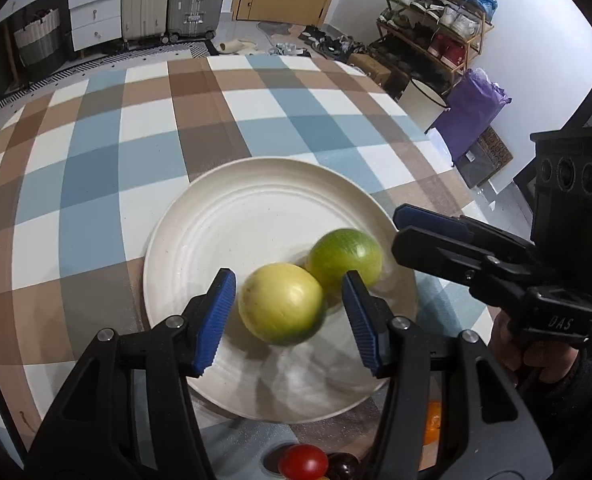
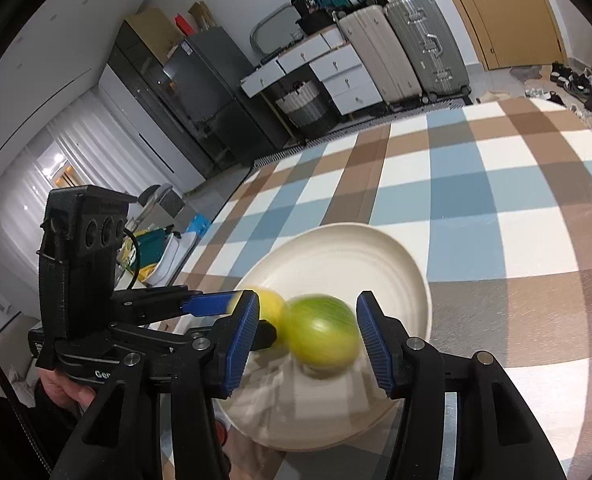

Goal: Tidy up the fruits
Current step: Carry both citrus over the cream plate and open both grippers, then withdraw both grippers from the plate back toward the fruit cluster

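Two wrist views of a fruit-sorting task at the point of set-down. A cream plate (image 1: 232, 216) rests on the desk (image 1: 96, 152), which is covered by a blue, brown and white checked cloth. The plate carries two round fruits and nothing else: a yellow fruit (image 1: 282, 304) and a green fruit (image 1: 344, 258), lying side by side and apparently touching, toward the near right part of the dish. Both are motion-blurred, which suggests they are rolling or settling.

The left hand-held gripper (image 1: 288, 320) stands spread around the yellow fruit; a clear gap shows between each blue pad and the fruit's skin, so nothing is pinched. The right hand-held gripper (image 2: 306, 336) likewise straddles the green fruit with its jaws apart; the gap is visible on the right-hand pad, and the left-hand pad also appears clear of the skin. Each tool points down toward the plate, a pose consistent with lowering a fruit into the dish and letting go rather than dropping it from height.

The paired placement, one fruit per tool onto a shared plate, is judged to be the gathering step of the task. Further fruit waits off the plate at the near desk edge in the left wrist view: a red tomato-like fruit (image 1: 302, 462), a dark fruit (image 1: 342, 466) beside it, and a partly hidden orange item (image 1: 432, 424). These are judged to be what remains to be sorted
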{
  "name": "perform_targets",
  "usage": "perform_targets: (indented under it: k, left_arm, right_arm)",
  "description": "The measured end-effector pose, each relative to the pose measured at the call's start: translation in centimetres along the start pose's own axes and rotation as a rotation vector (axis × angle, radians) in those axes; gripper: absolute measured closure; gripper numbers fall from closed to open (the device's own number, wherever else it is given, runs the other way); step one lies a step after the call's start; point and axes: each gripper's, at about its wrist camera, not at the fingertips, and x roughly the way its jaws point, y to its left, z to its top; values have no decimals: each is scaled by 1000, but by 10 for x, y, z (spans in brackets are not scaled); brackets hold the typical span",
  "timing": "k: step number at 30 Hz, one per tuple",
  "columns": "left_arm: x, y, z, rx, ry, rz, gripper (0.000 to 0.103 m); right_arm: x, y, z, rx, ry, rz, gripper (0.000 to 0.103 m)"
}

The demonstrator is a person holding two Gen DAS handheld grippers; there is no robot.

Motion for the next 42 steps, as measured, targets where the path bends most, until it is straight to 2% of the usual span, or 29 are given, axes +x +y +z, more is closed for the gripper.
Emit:
perform_targets:
  k: [8,18,21,24,26,29,32,37,42]
  left_arm:
    - [-28,-6,-9,-10,-46,31,51]
    - [-75,-27,-39,-14,-164,122,48]
    - [-87,-35,-51,-13,-193,132,45]
    - [-100,-43,-63,6,-223,156,29]
    - [-110,-46,-70,10,-244,166,29]
    - [-124,-49,-80,3,-271,178,28]
    - [-141,-56,-94,10,-307,193,23]
    - [-161,-71,-112,42,-339,233,22]
    - [-180,-77,-128,11,-374,241,18]
  right_arm:
    - [-28,7,-1,4,-59,-2,51]
    - [-65,35,-11,-58,-128,-35,49]
    - [-78,48,-19,-90,-152,-41,43]
    - [-87,60,-26,-112,-173,-42,34]
    - [-96,68,-33,-129,-197,-67,22]
    - [-106,78,-42,-152,-216,-72,22]
    - [-114,86,-51,-164,-228,-74,21]
    - [-134,101,-66,-184,-262,-91,10]
    - [-150,111,-78,-201,-283,-119,6]
